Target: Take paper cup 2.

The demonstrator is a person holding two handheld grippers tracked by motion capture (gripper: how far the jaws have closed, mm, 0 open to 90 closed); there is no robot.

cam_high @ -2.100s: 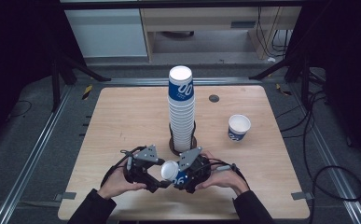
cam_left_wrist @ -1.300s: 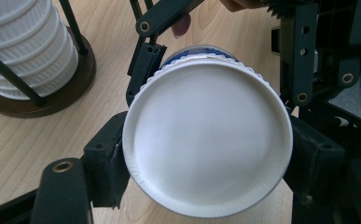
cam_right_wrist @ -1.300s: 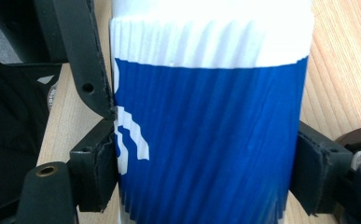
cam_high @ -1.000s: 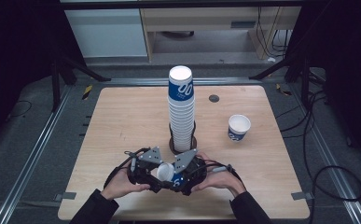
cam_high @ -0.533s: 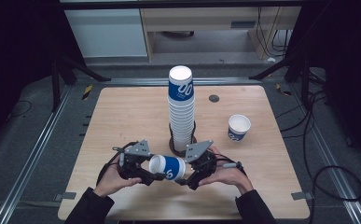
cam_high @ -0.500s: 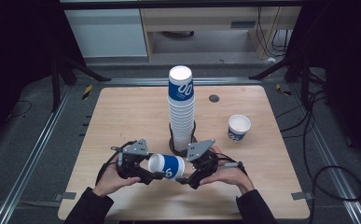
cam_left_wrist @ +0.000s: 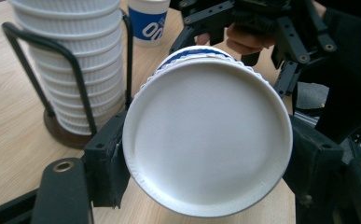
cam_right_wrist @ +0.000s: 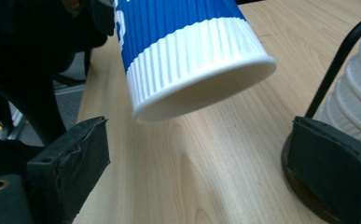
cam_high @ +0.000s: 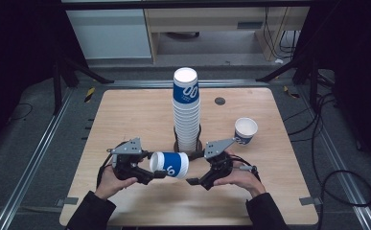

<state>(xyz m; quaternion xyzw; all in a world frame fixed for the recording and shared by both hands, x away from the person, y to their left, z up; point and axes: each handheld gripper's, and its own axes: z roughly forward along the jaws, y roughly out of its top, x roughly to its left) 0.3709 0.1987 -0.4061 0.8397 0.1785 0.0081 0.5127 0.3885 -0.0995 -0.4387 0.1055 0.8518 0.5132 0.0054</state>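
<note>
Two hand-held grippers meet over the near edge of a wooden table (cam_high: 125, 115). The left gripper (cam_high: 149, 173) has its jaws clamped on a blue and white paper cup (cam_high: 169, 164), which lies on its side in the air just above the tabletop, with its white base toward the left gripper and its open mouth toward the right one. In the left gripper view, the cup's round white base (cam_left_wrist: 207, 130) sits squeezed between two black pads (cam_left_wrist: 104, 163). The right gripper (cam_high: 196, 181) is just beside the cup's mouth, with its jaws spread wide and nothing between them. In the right gripper view, the cup's rim (cam_right_wrist: 206, 88) hangs above the gap between the pads, touching neither.

Behind the grippers, at the table's middle, a tall stack of cups (cam_high: 186, 108) stands upright in a black wire holder (cam_high: 200, 136). One more cup (cam_high: 245, 130) stands alone, upright, to the right of the stack and well apart from it.
</note>
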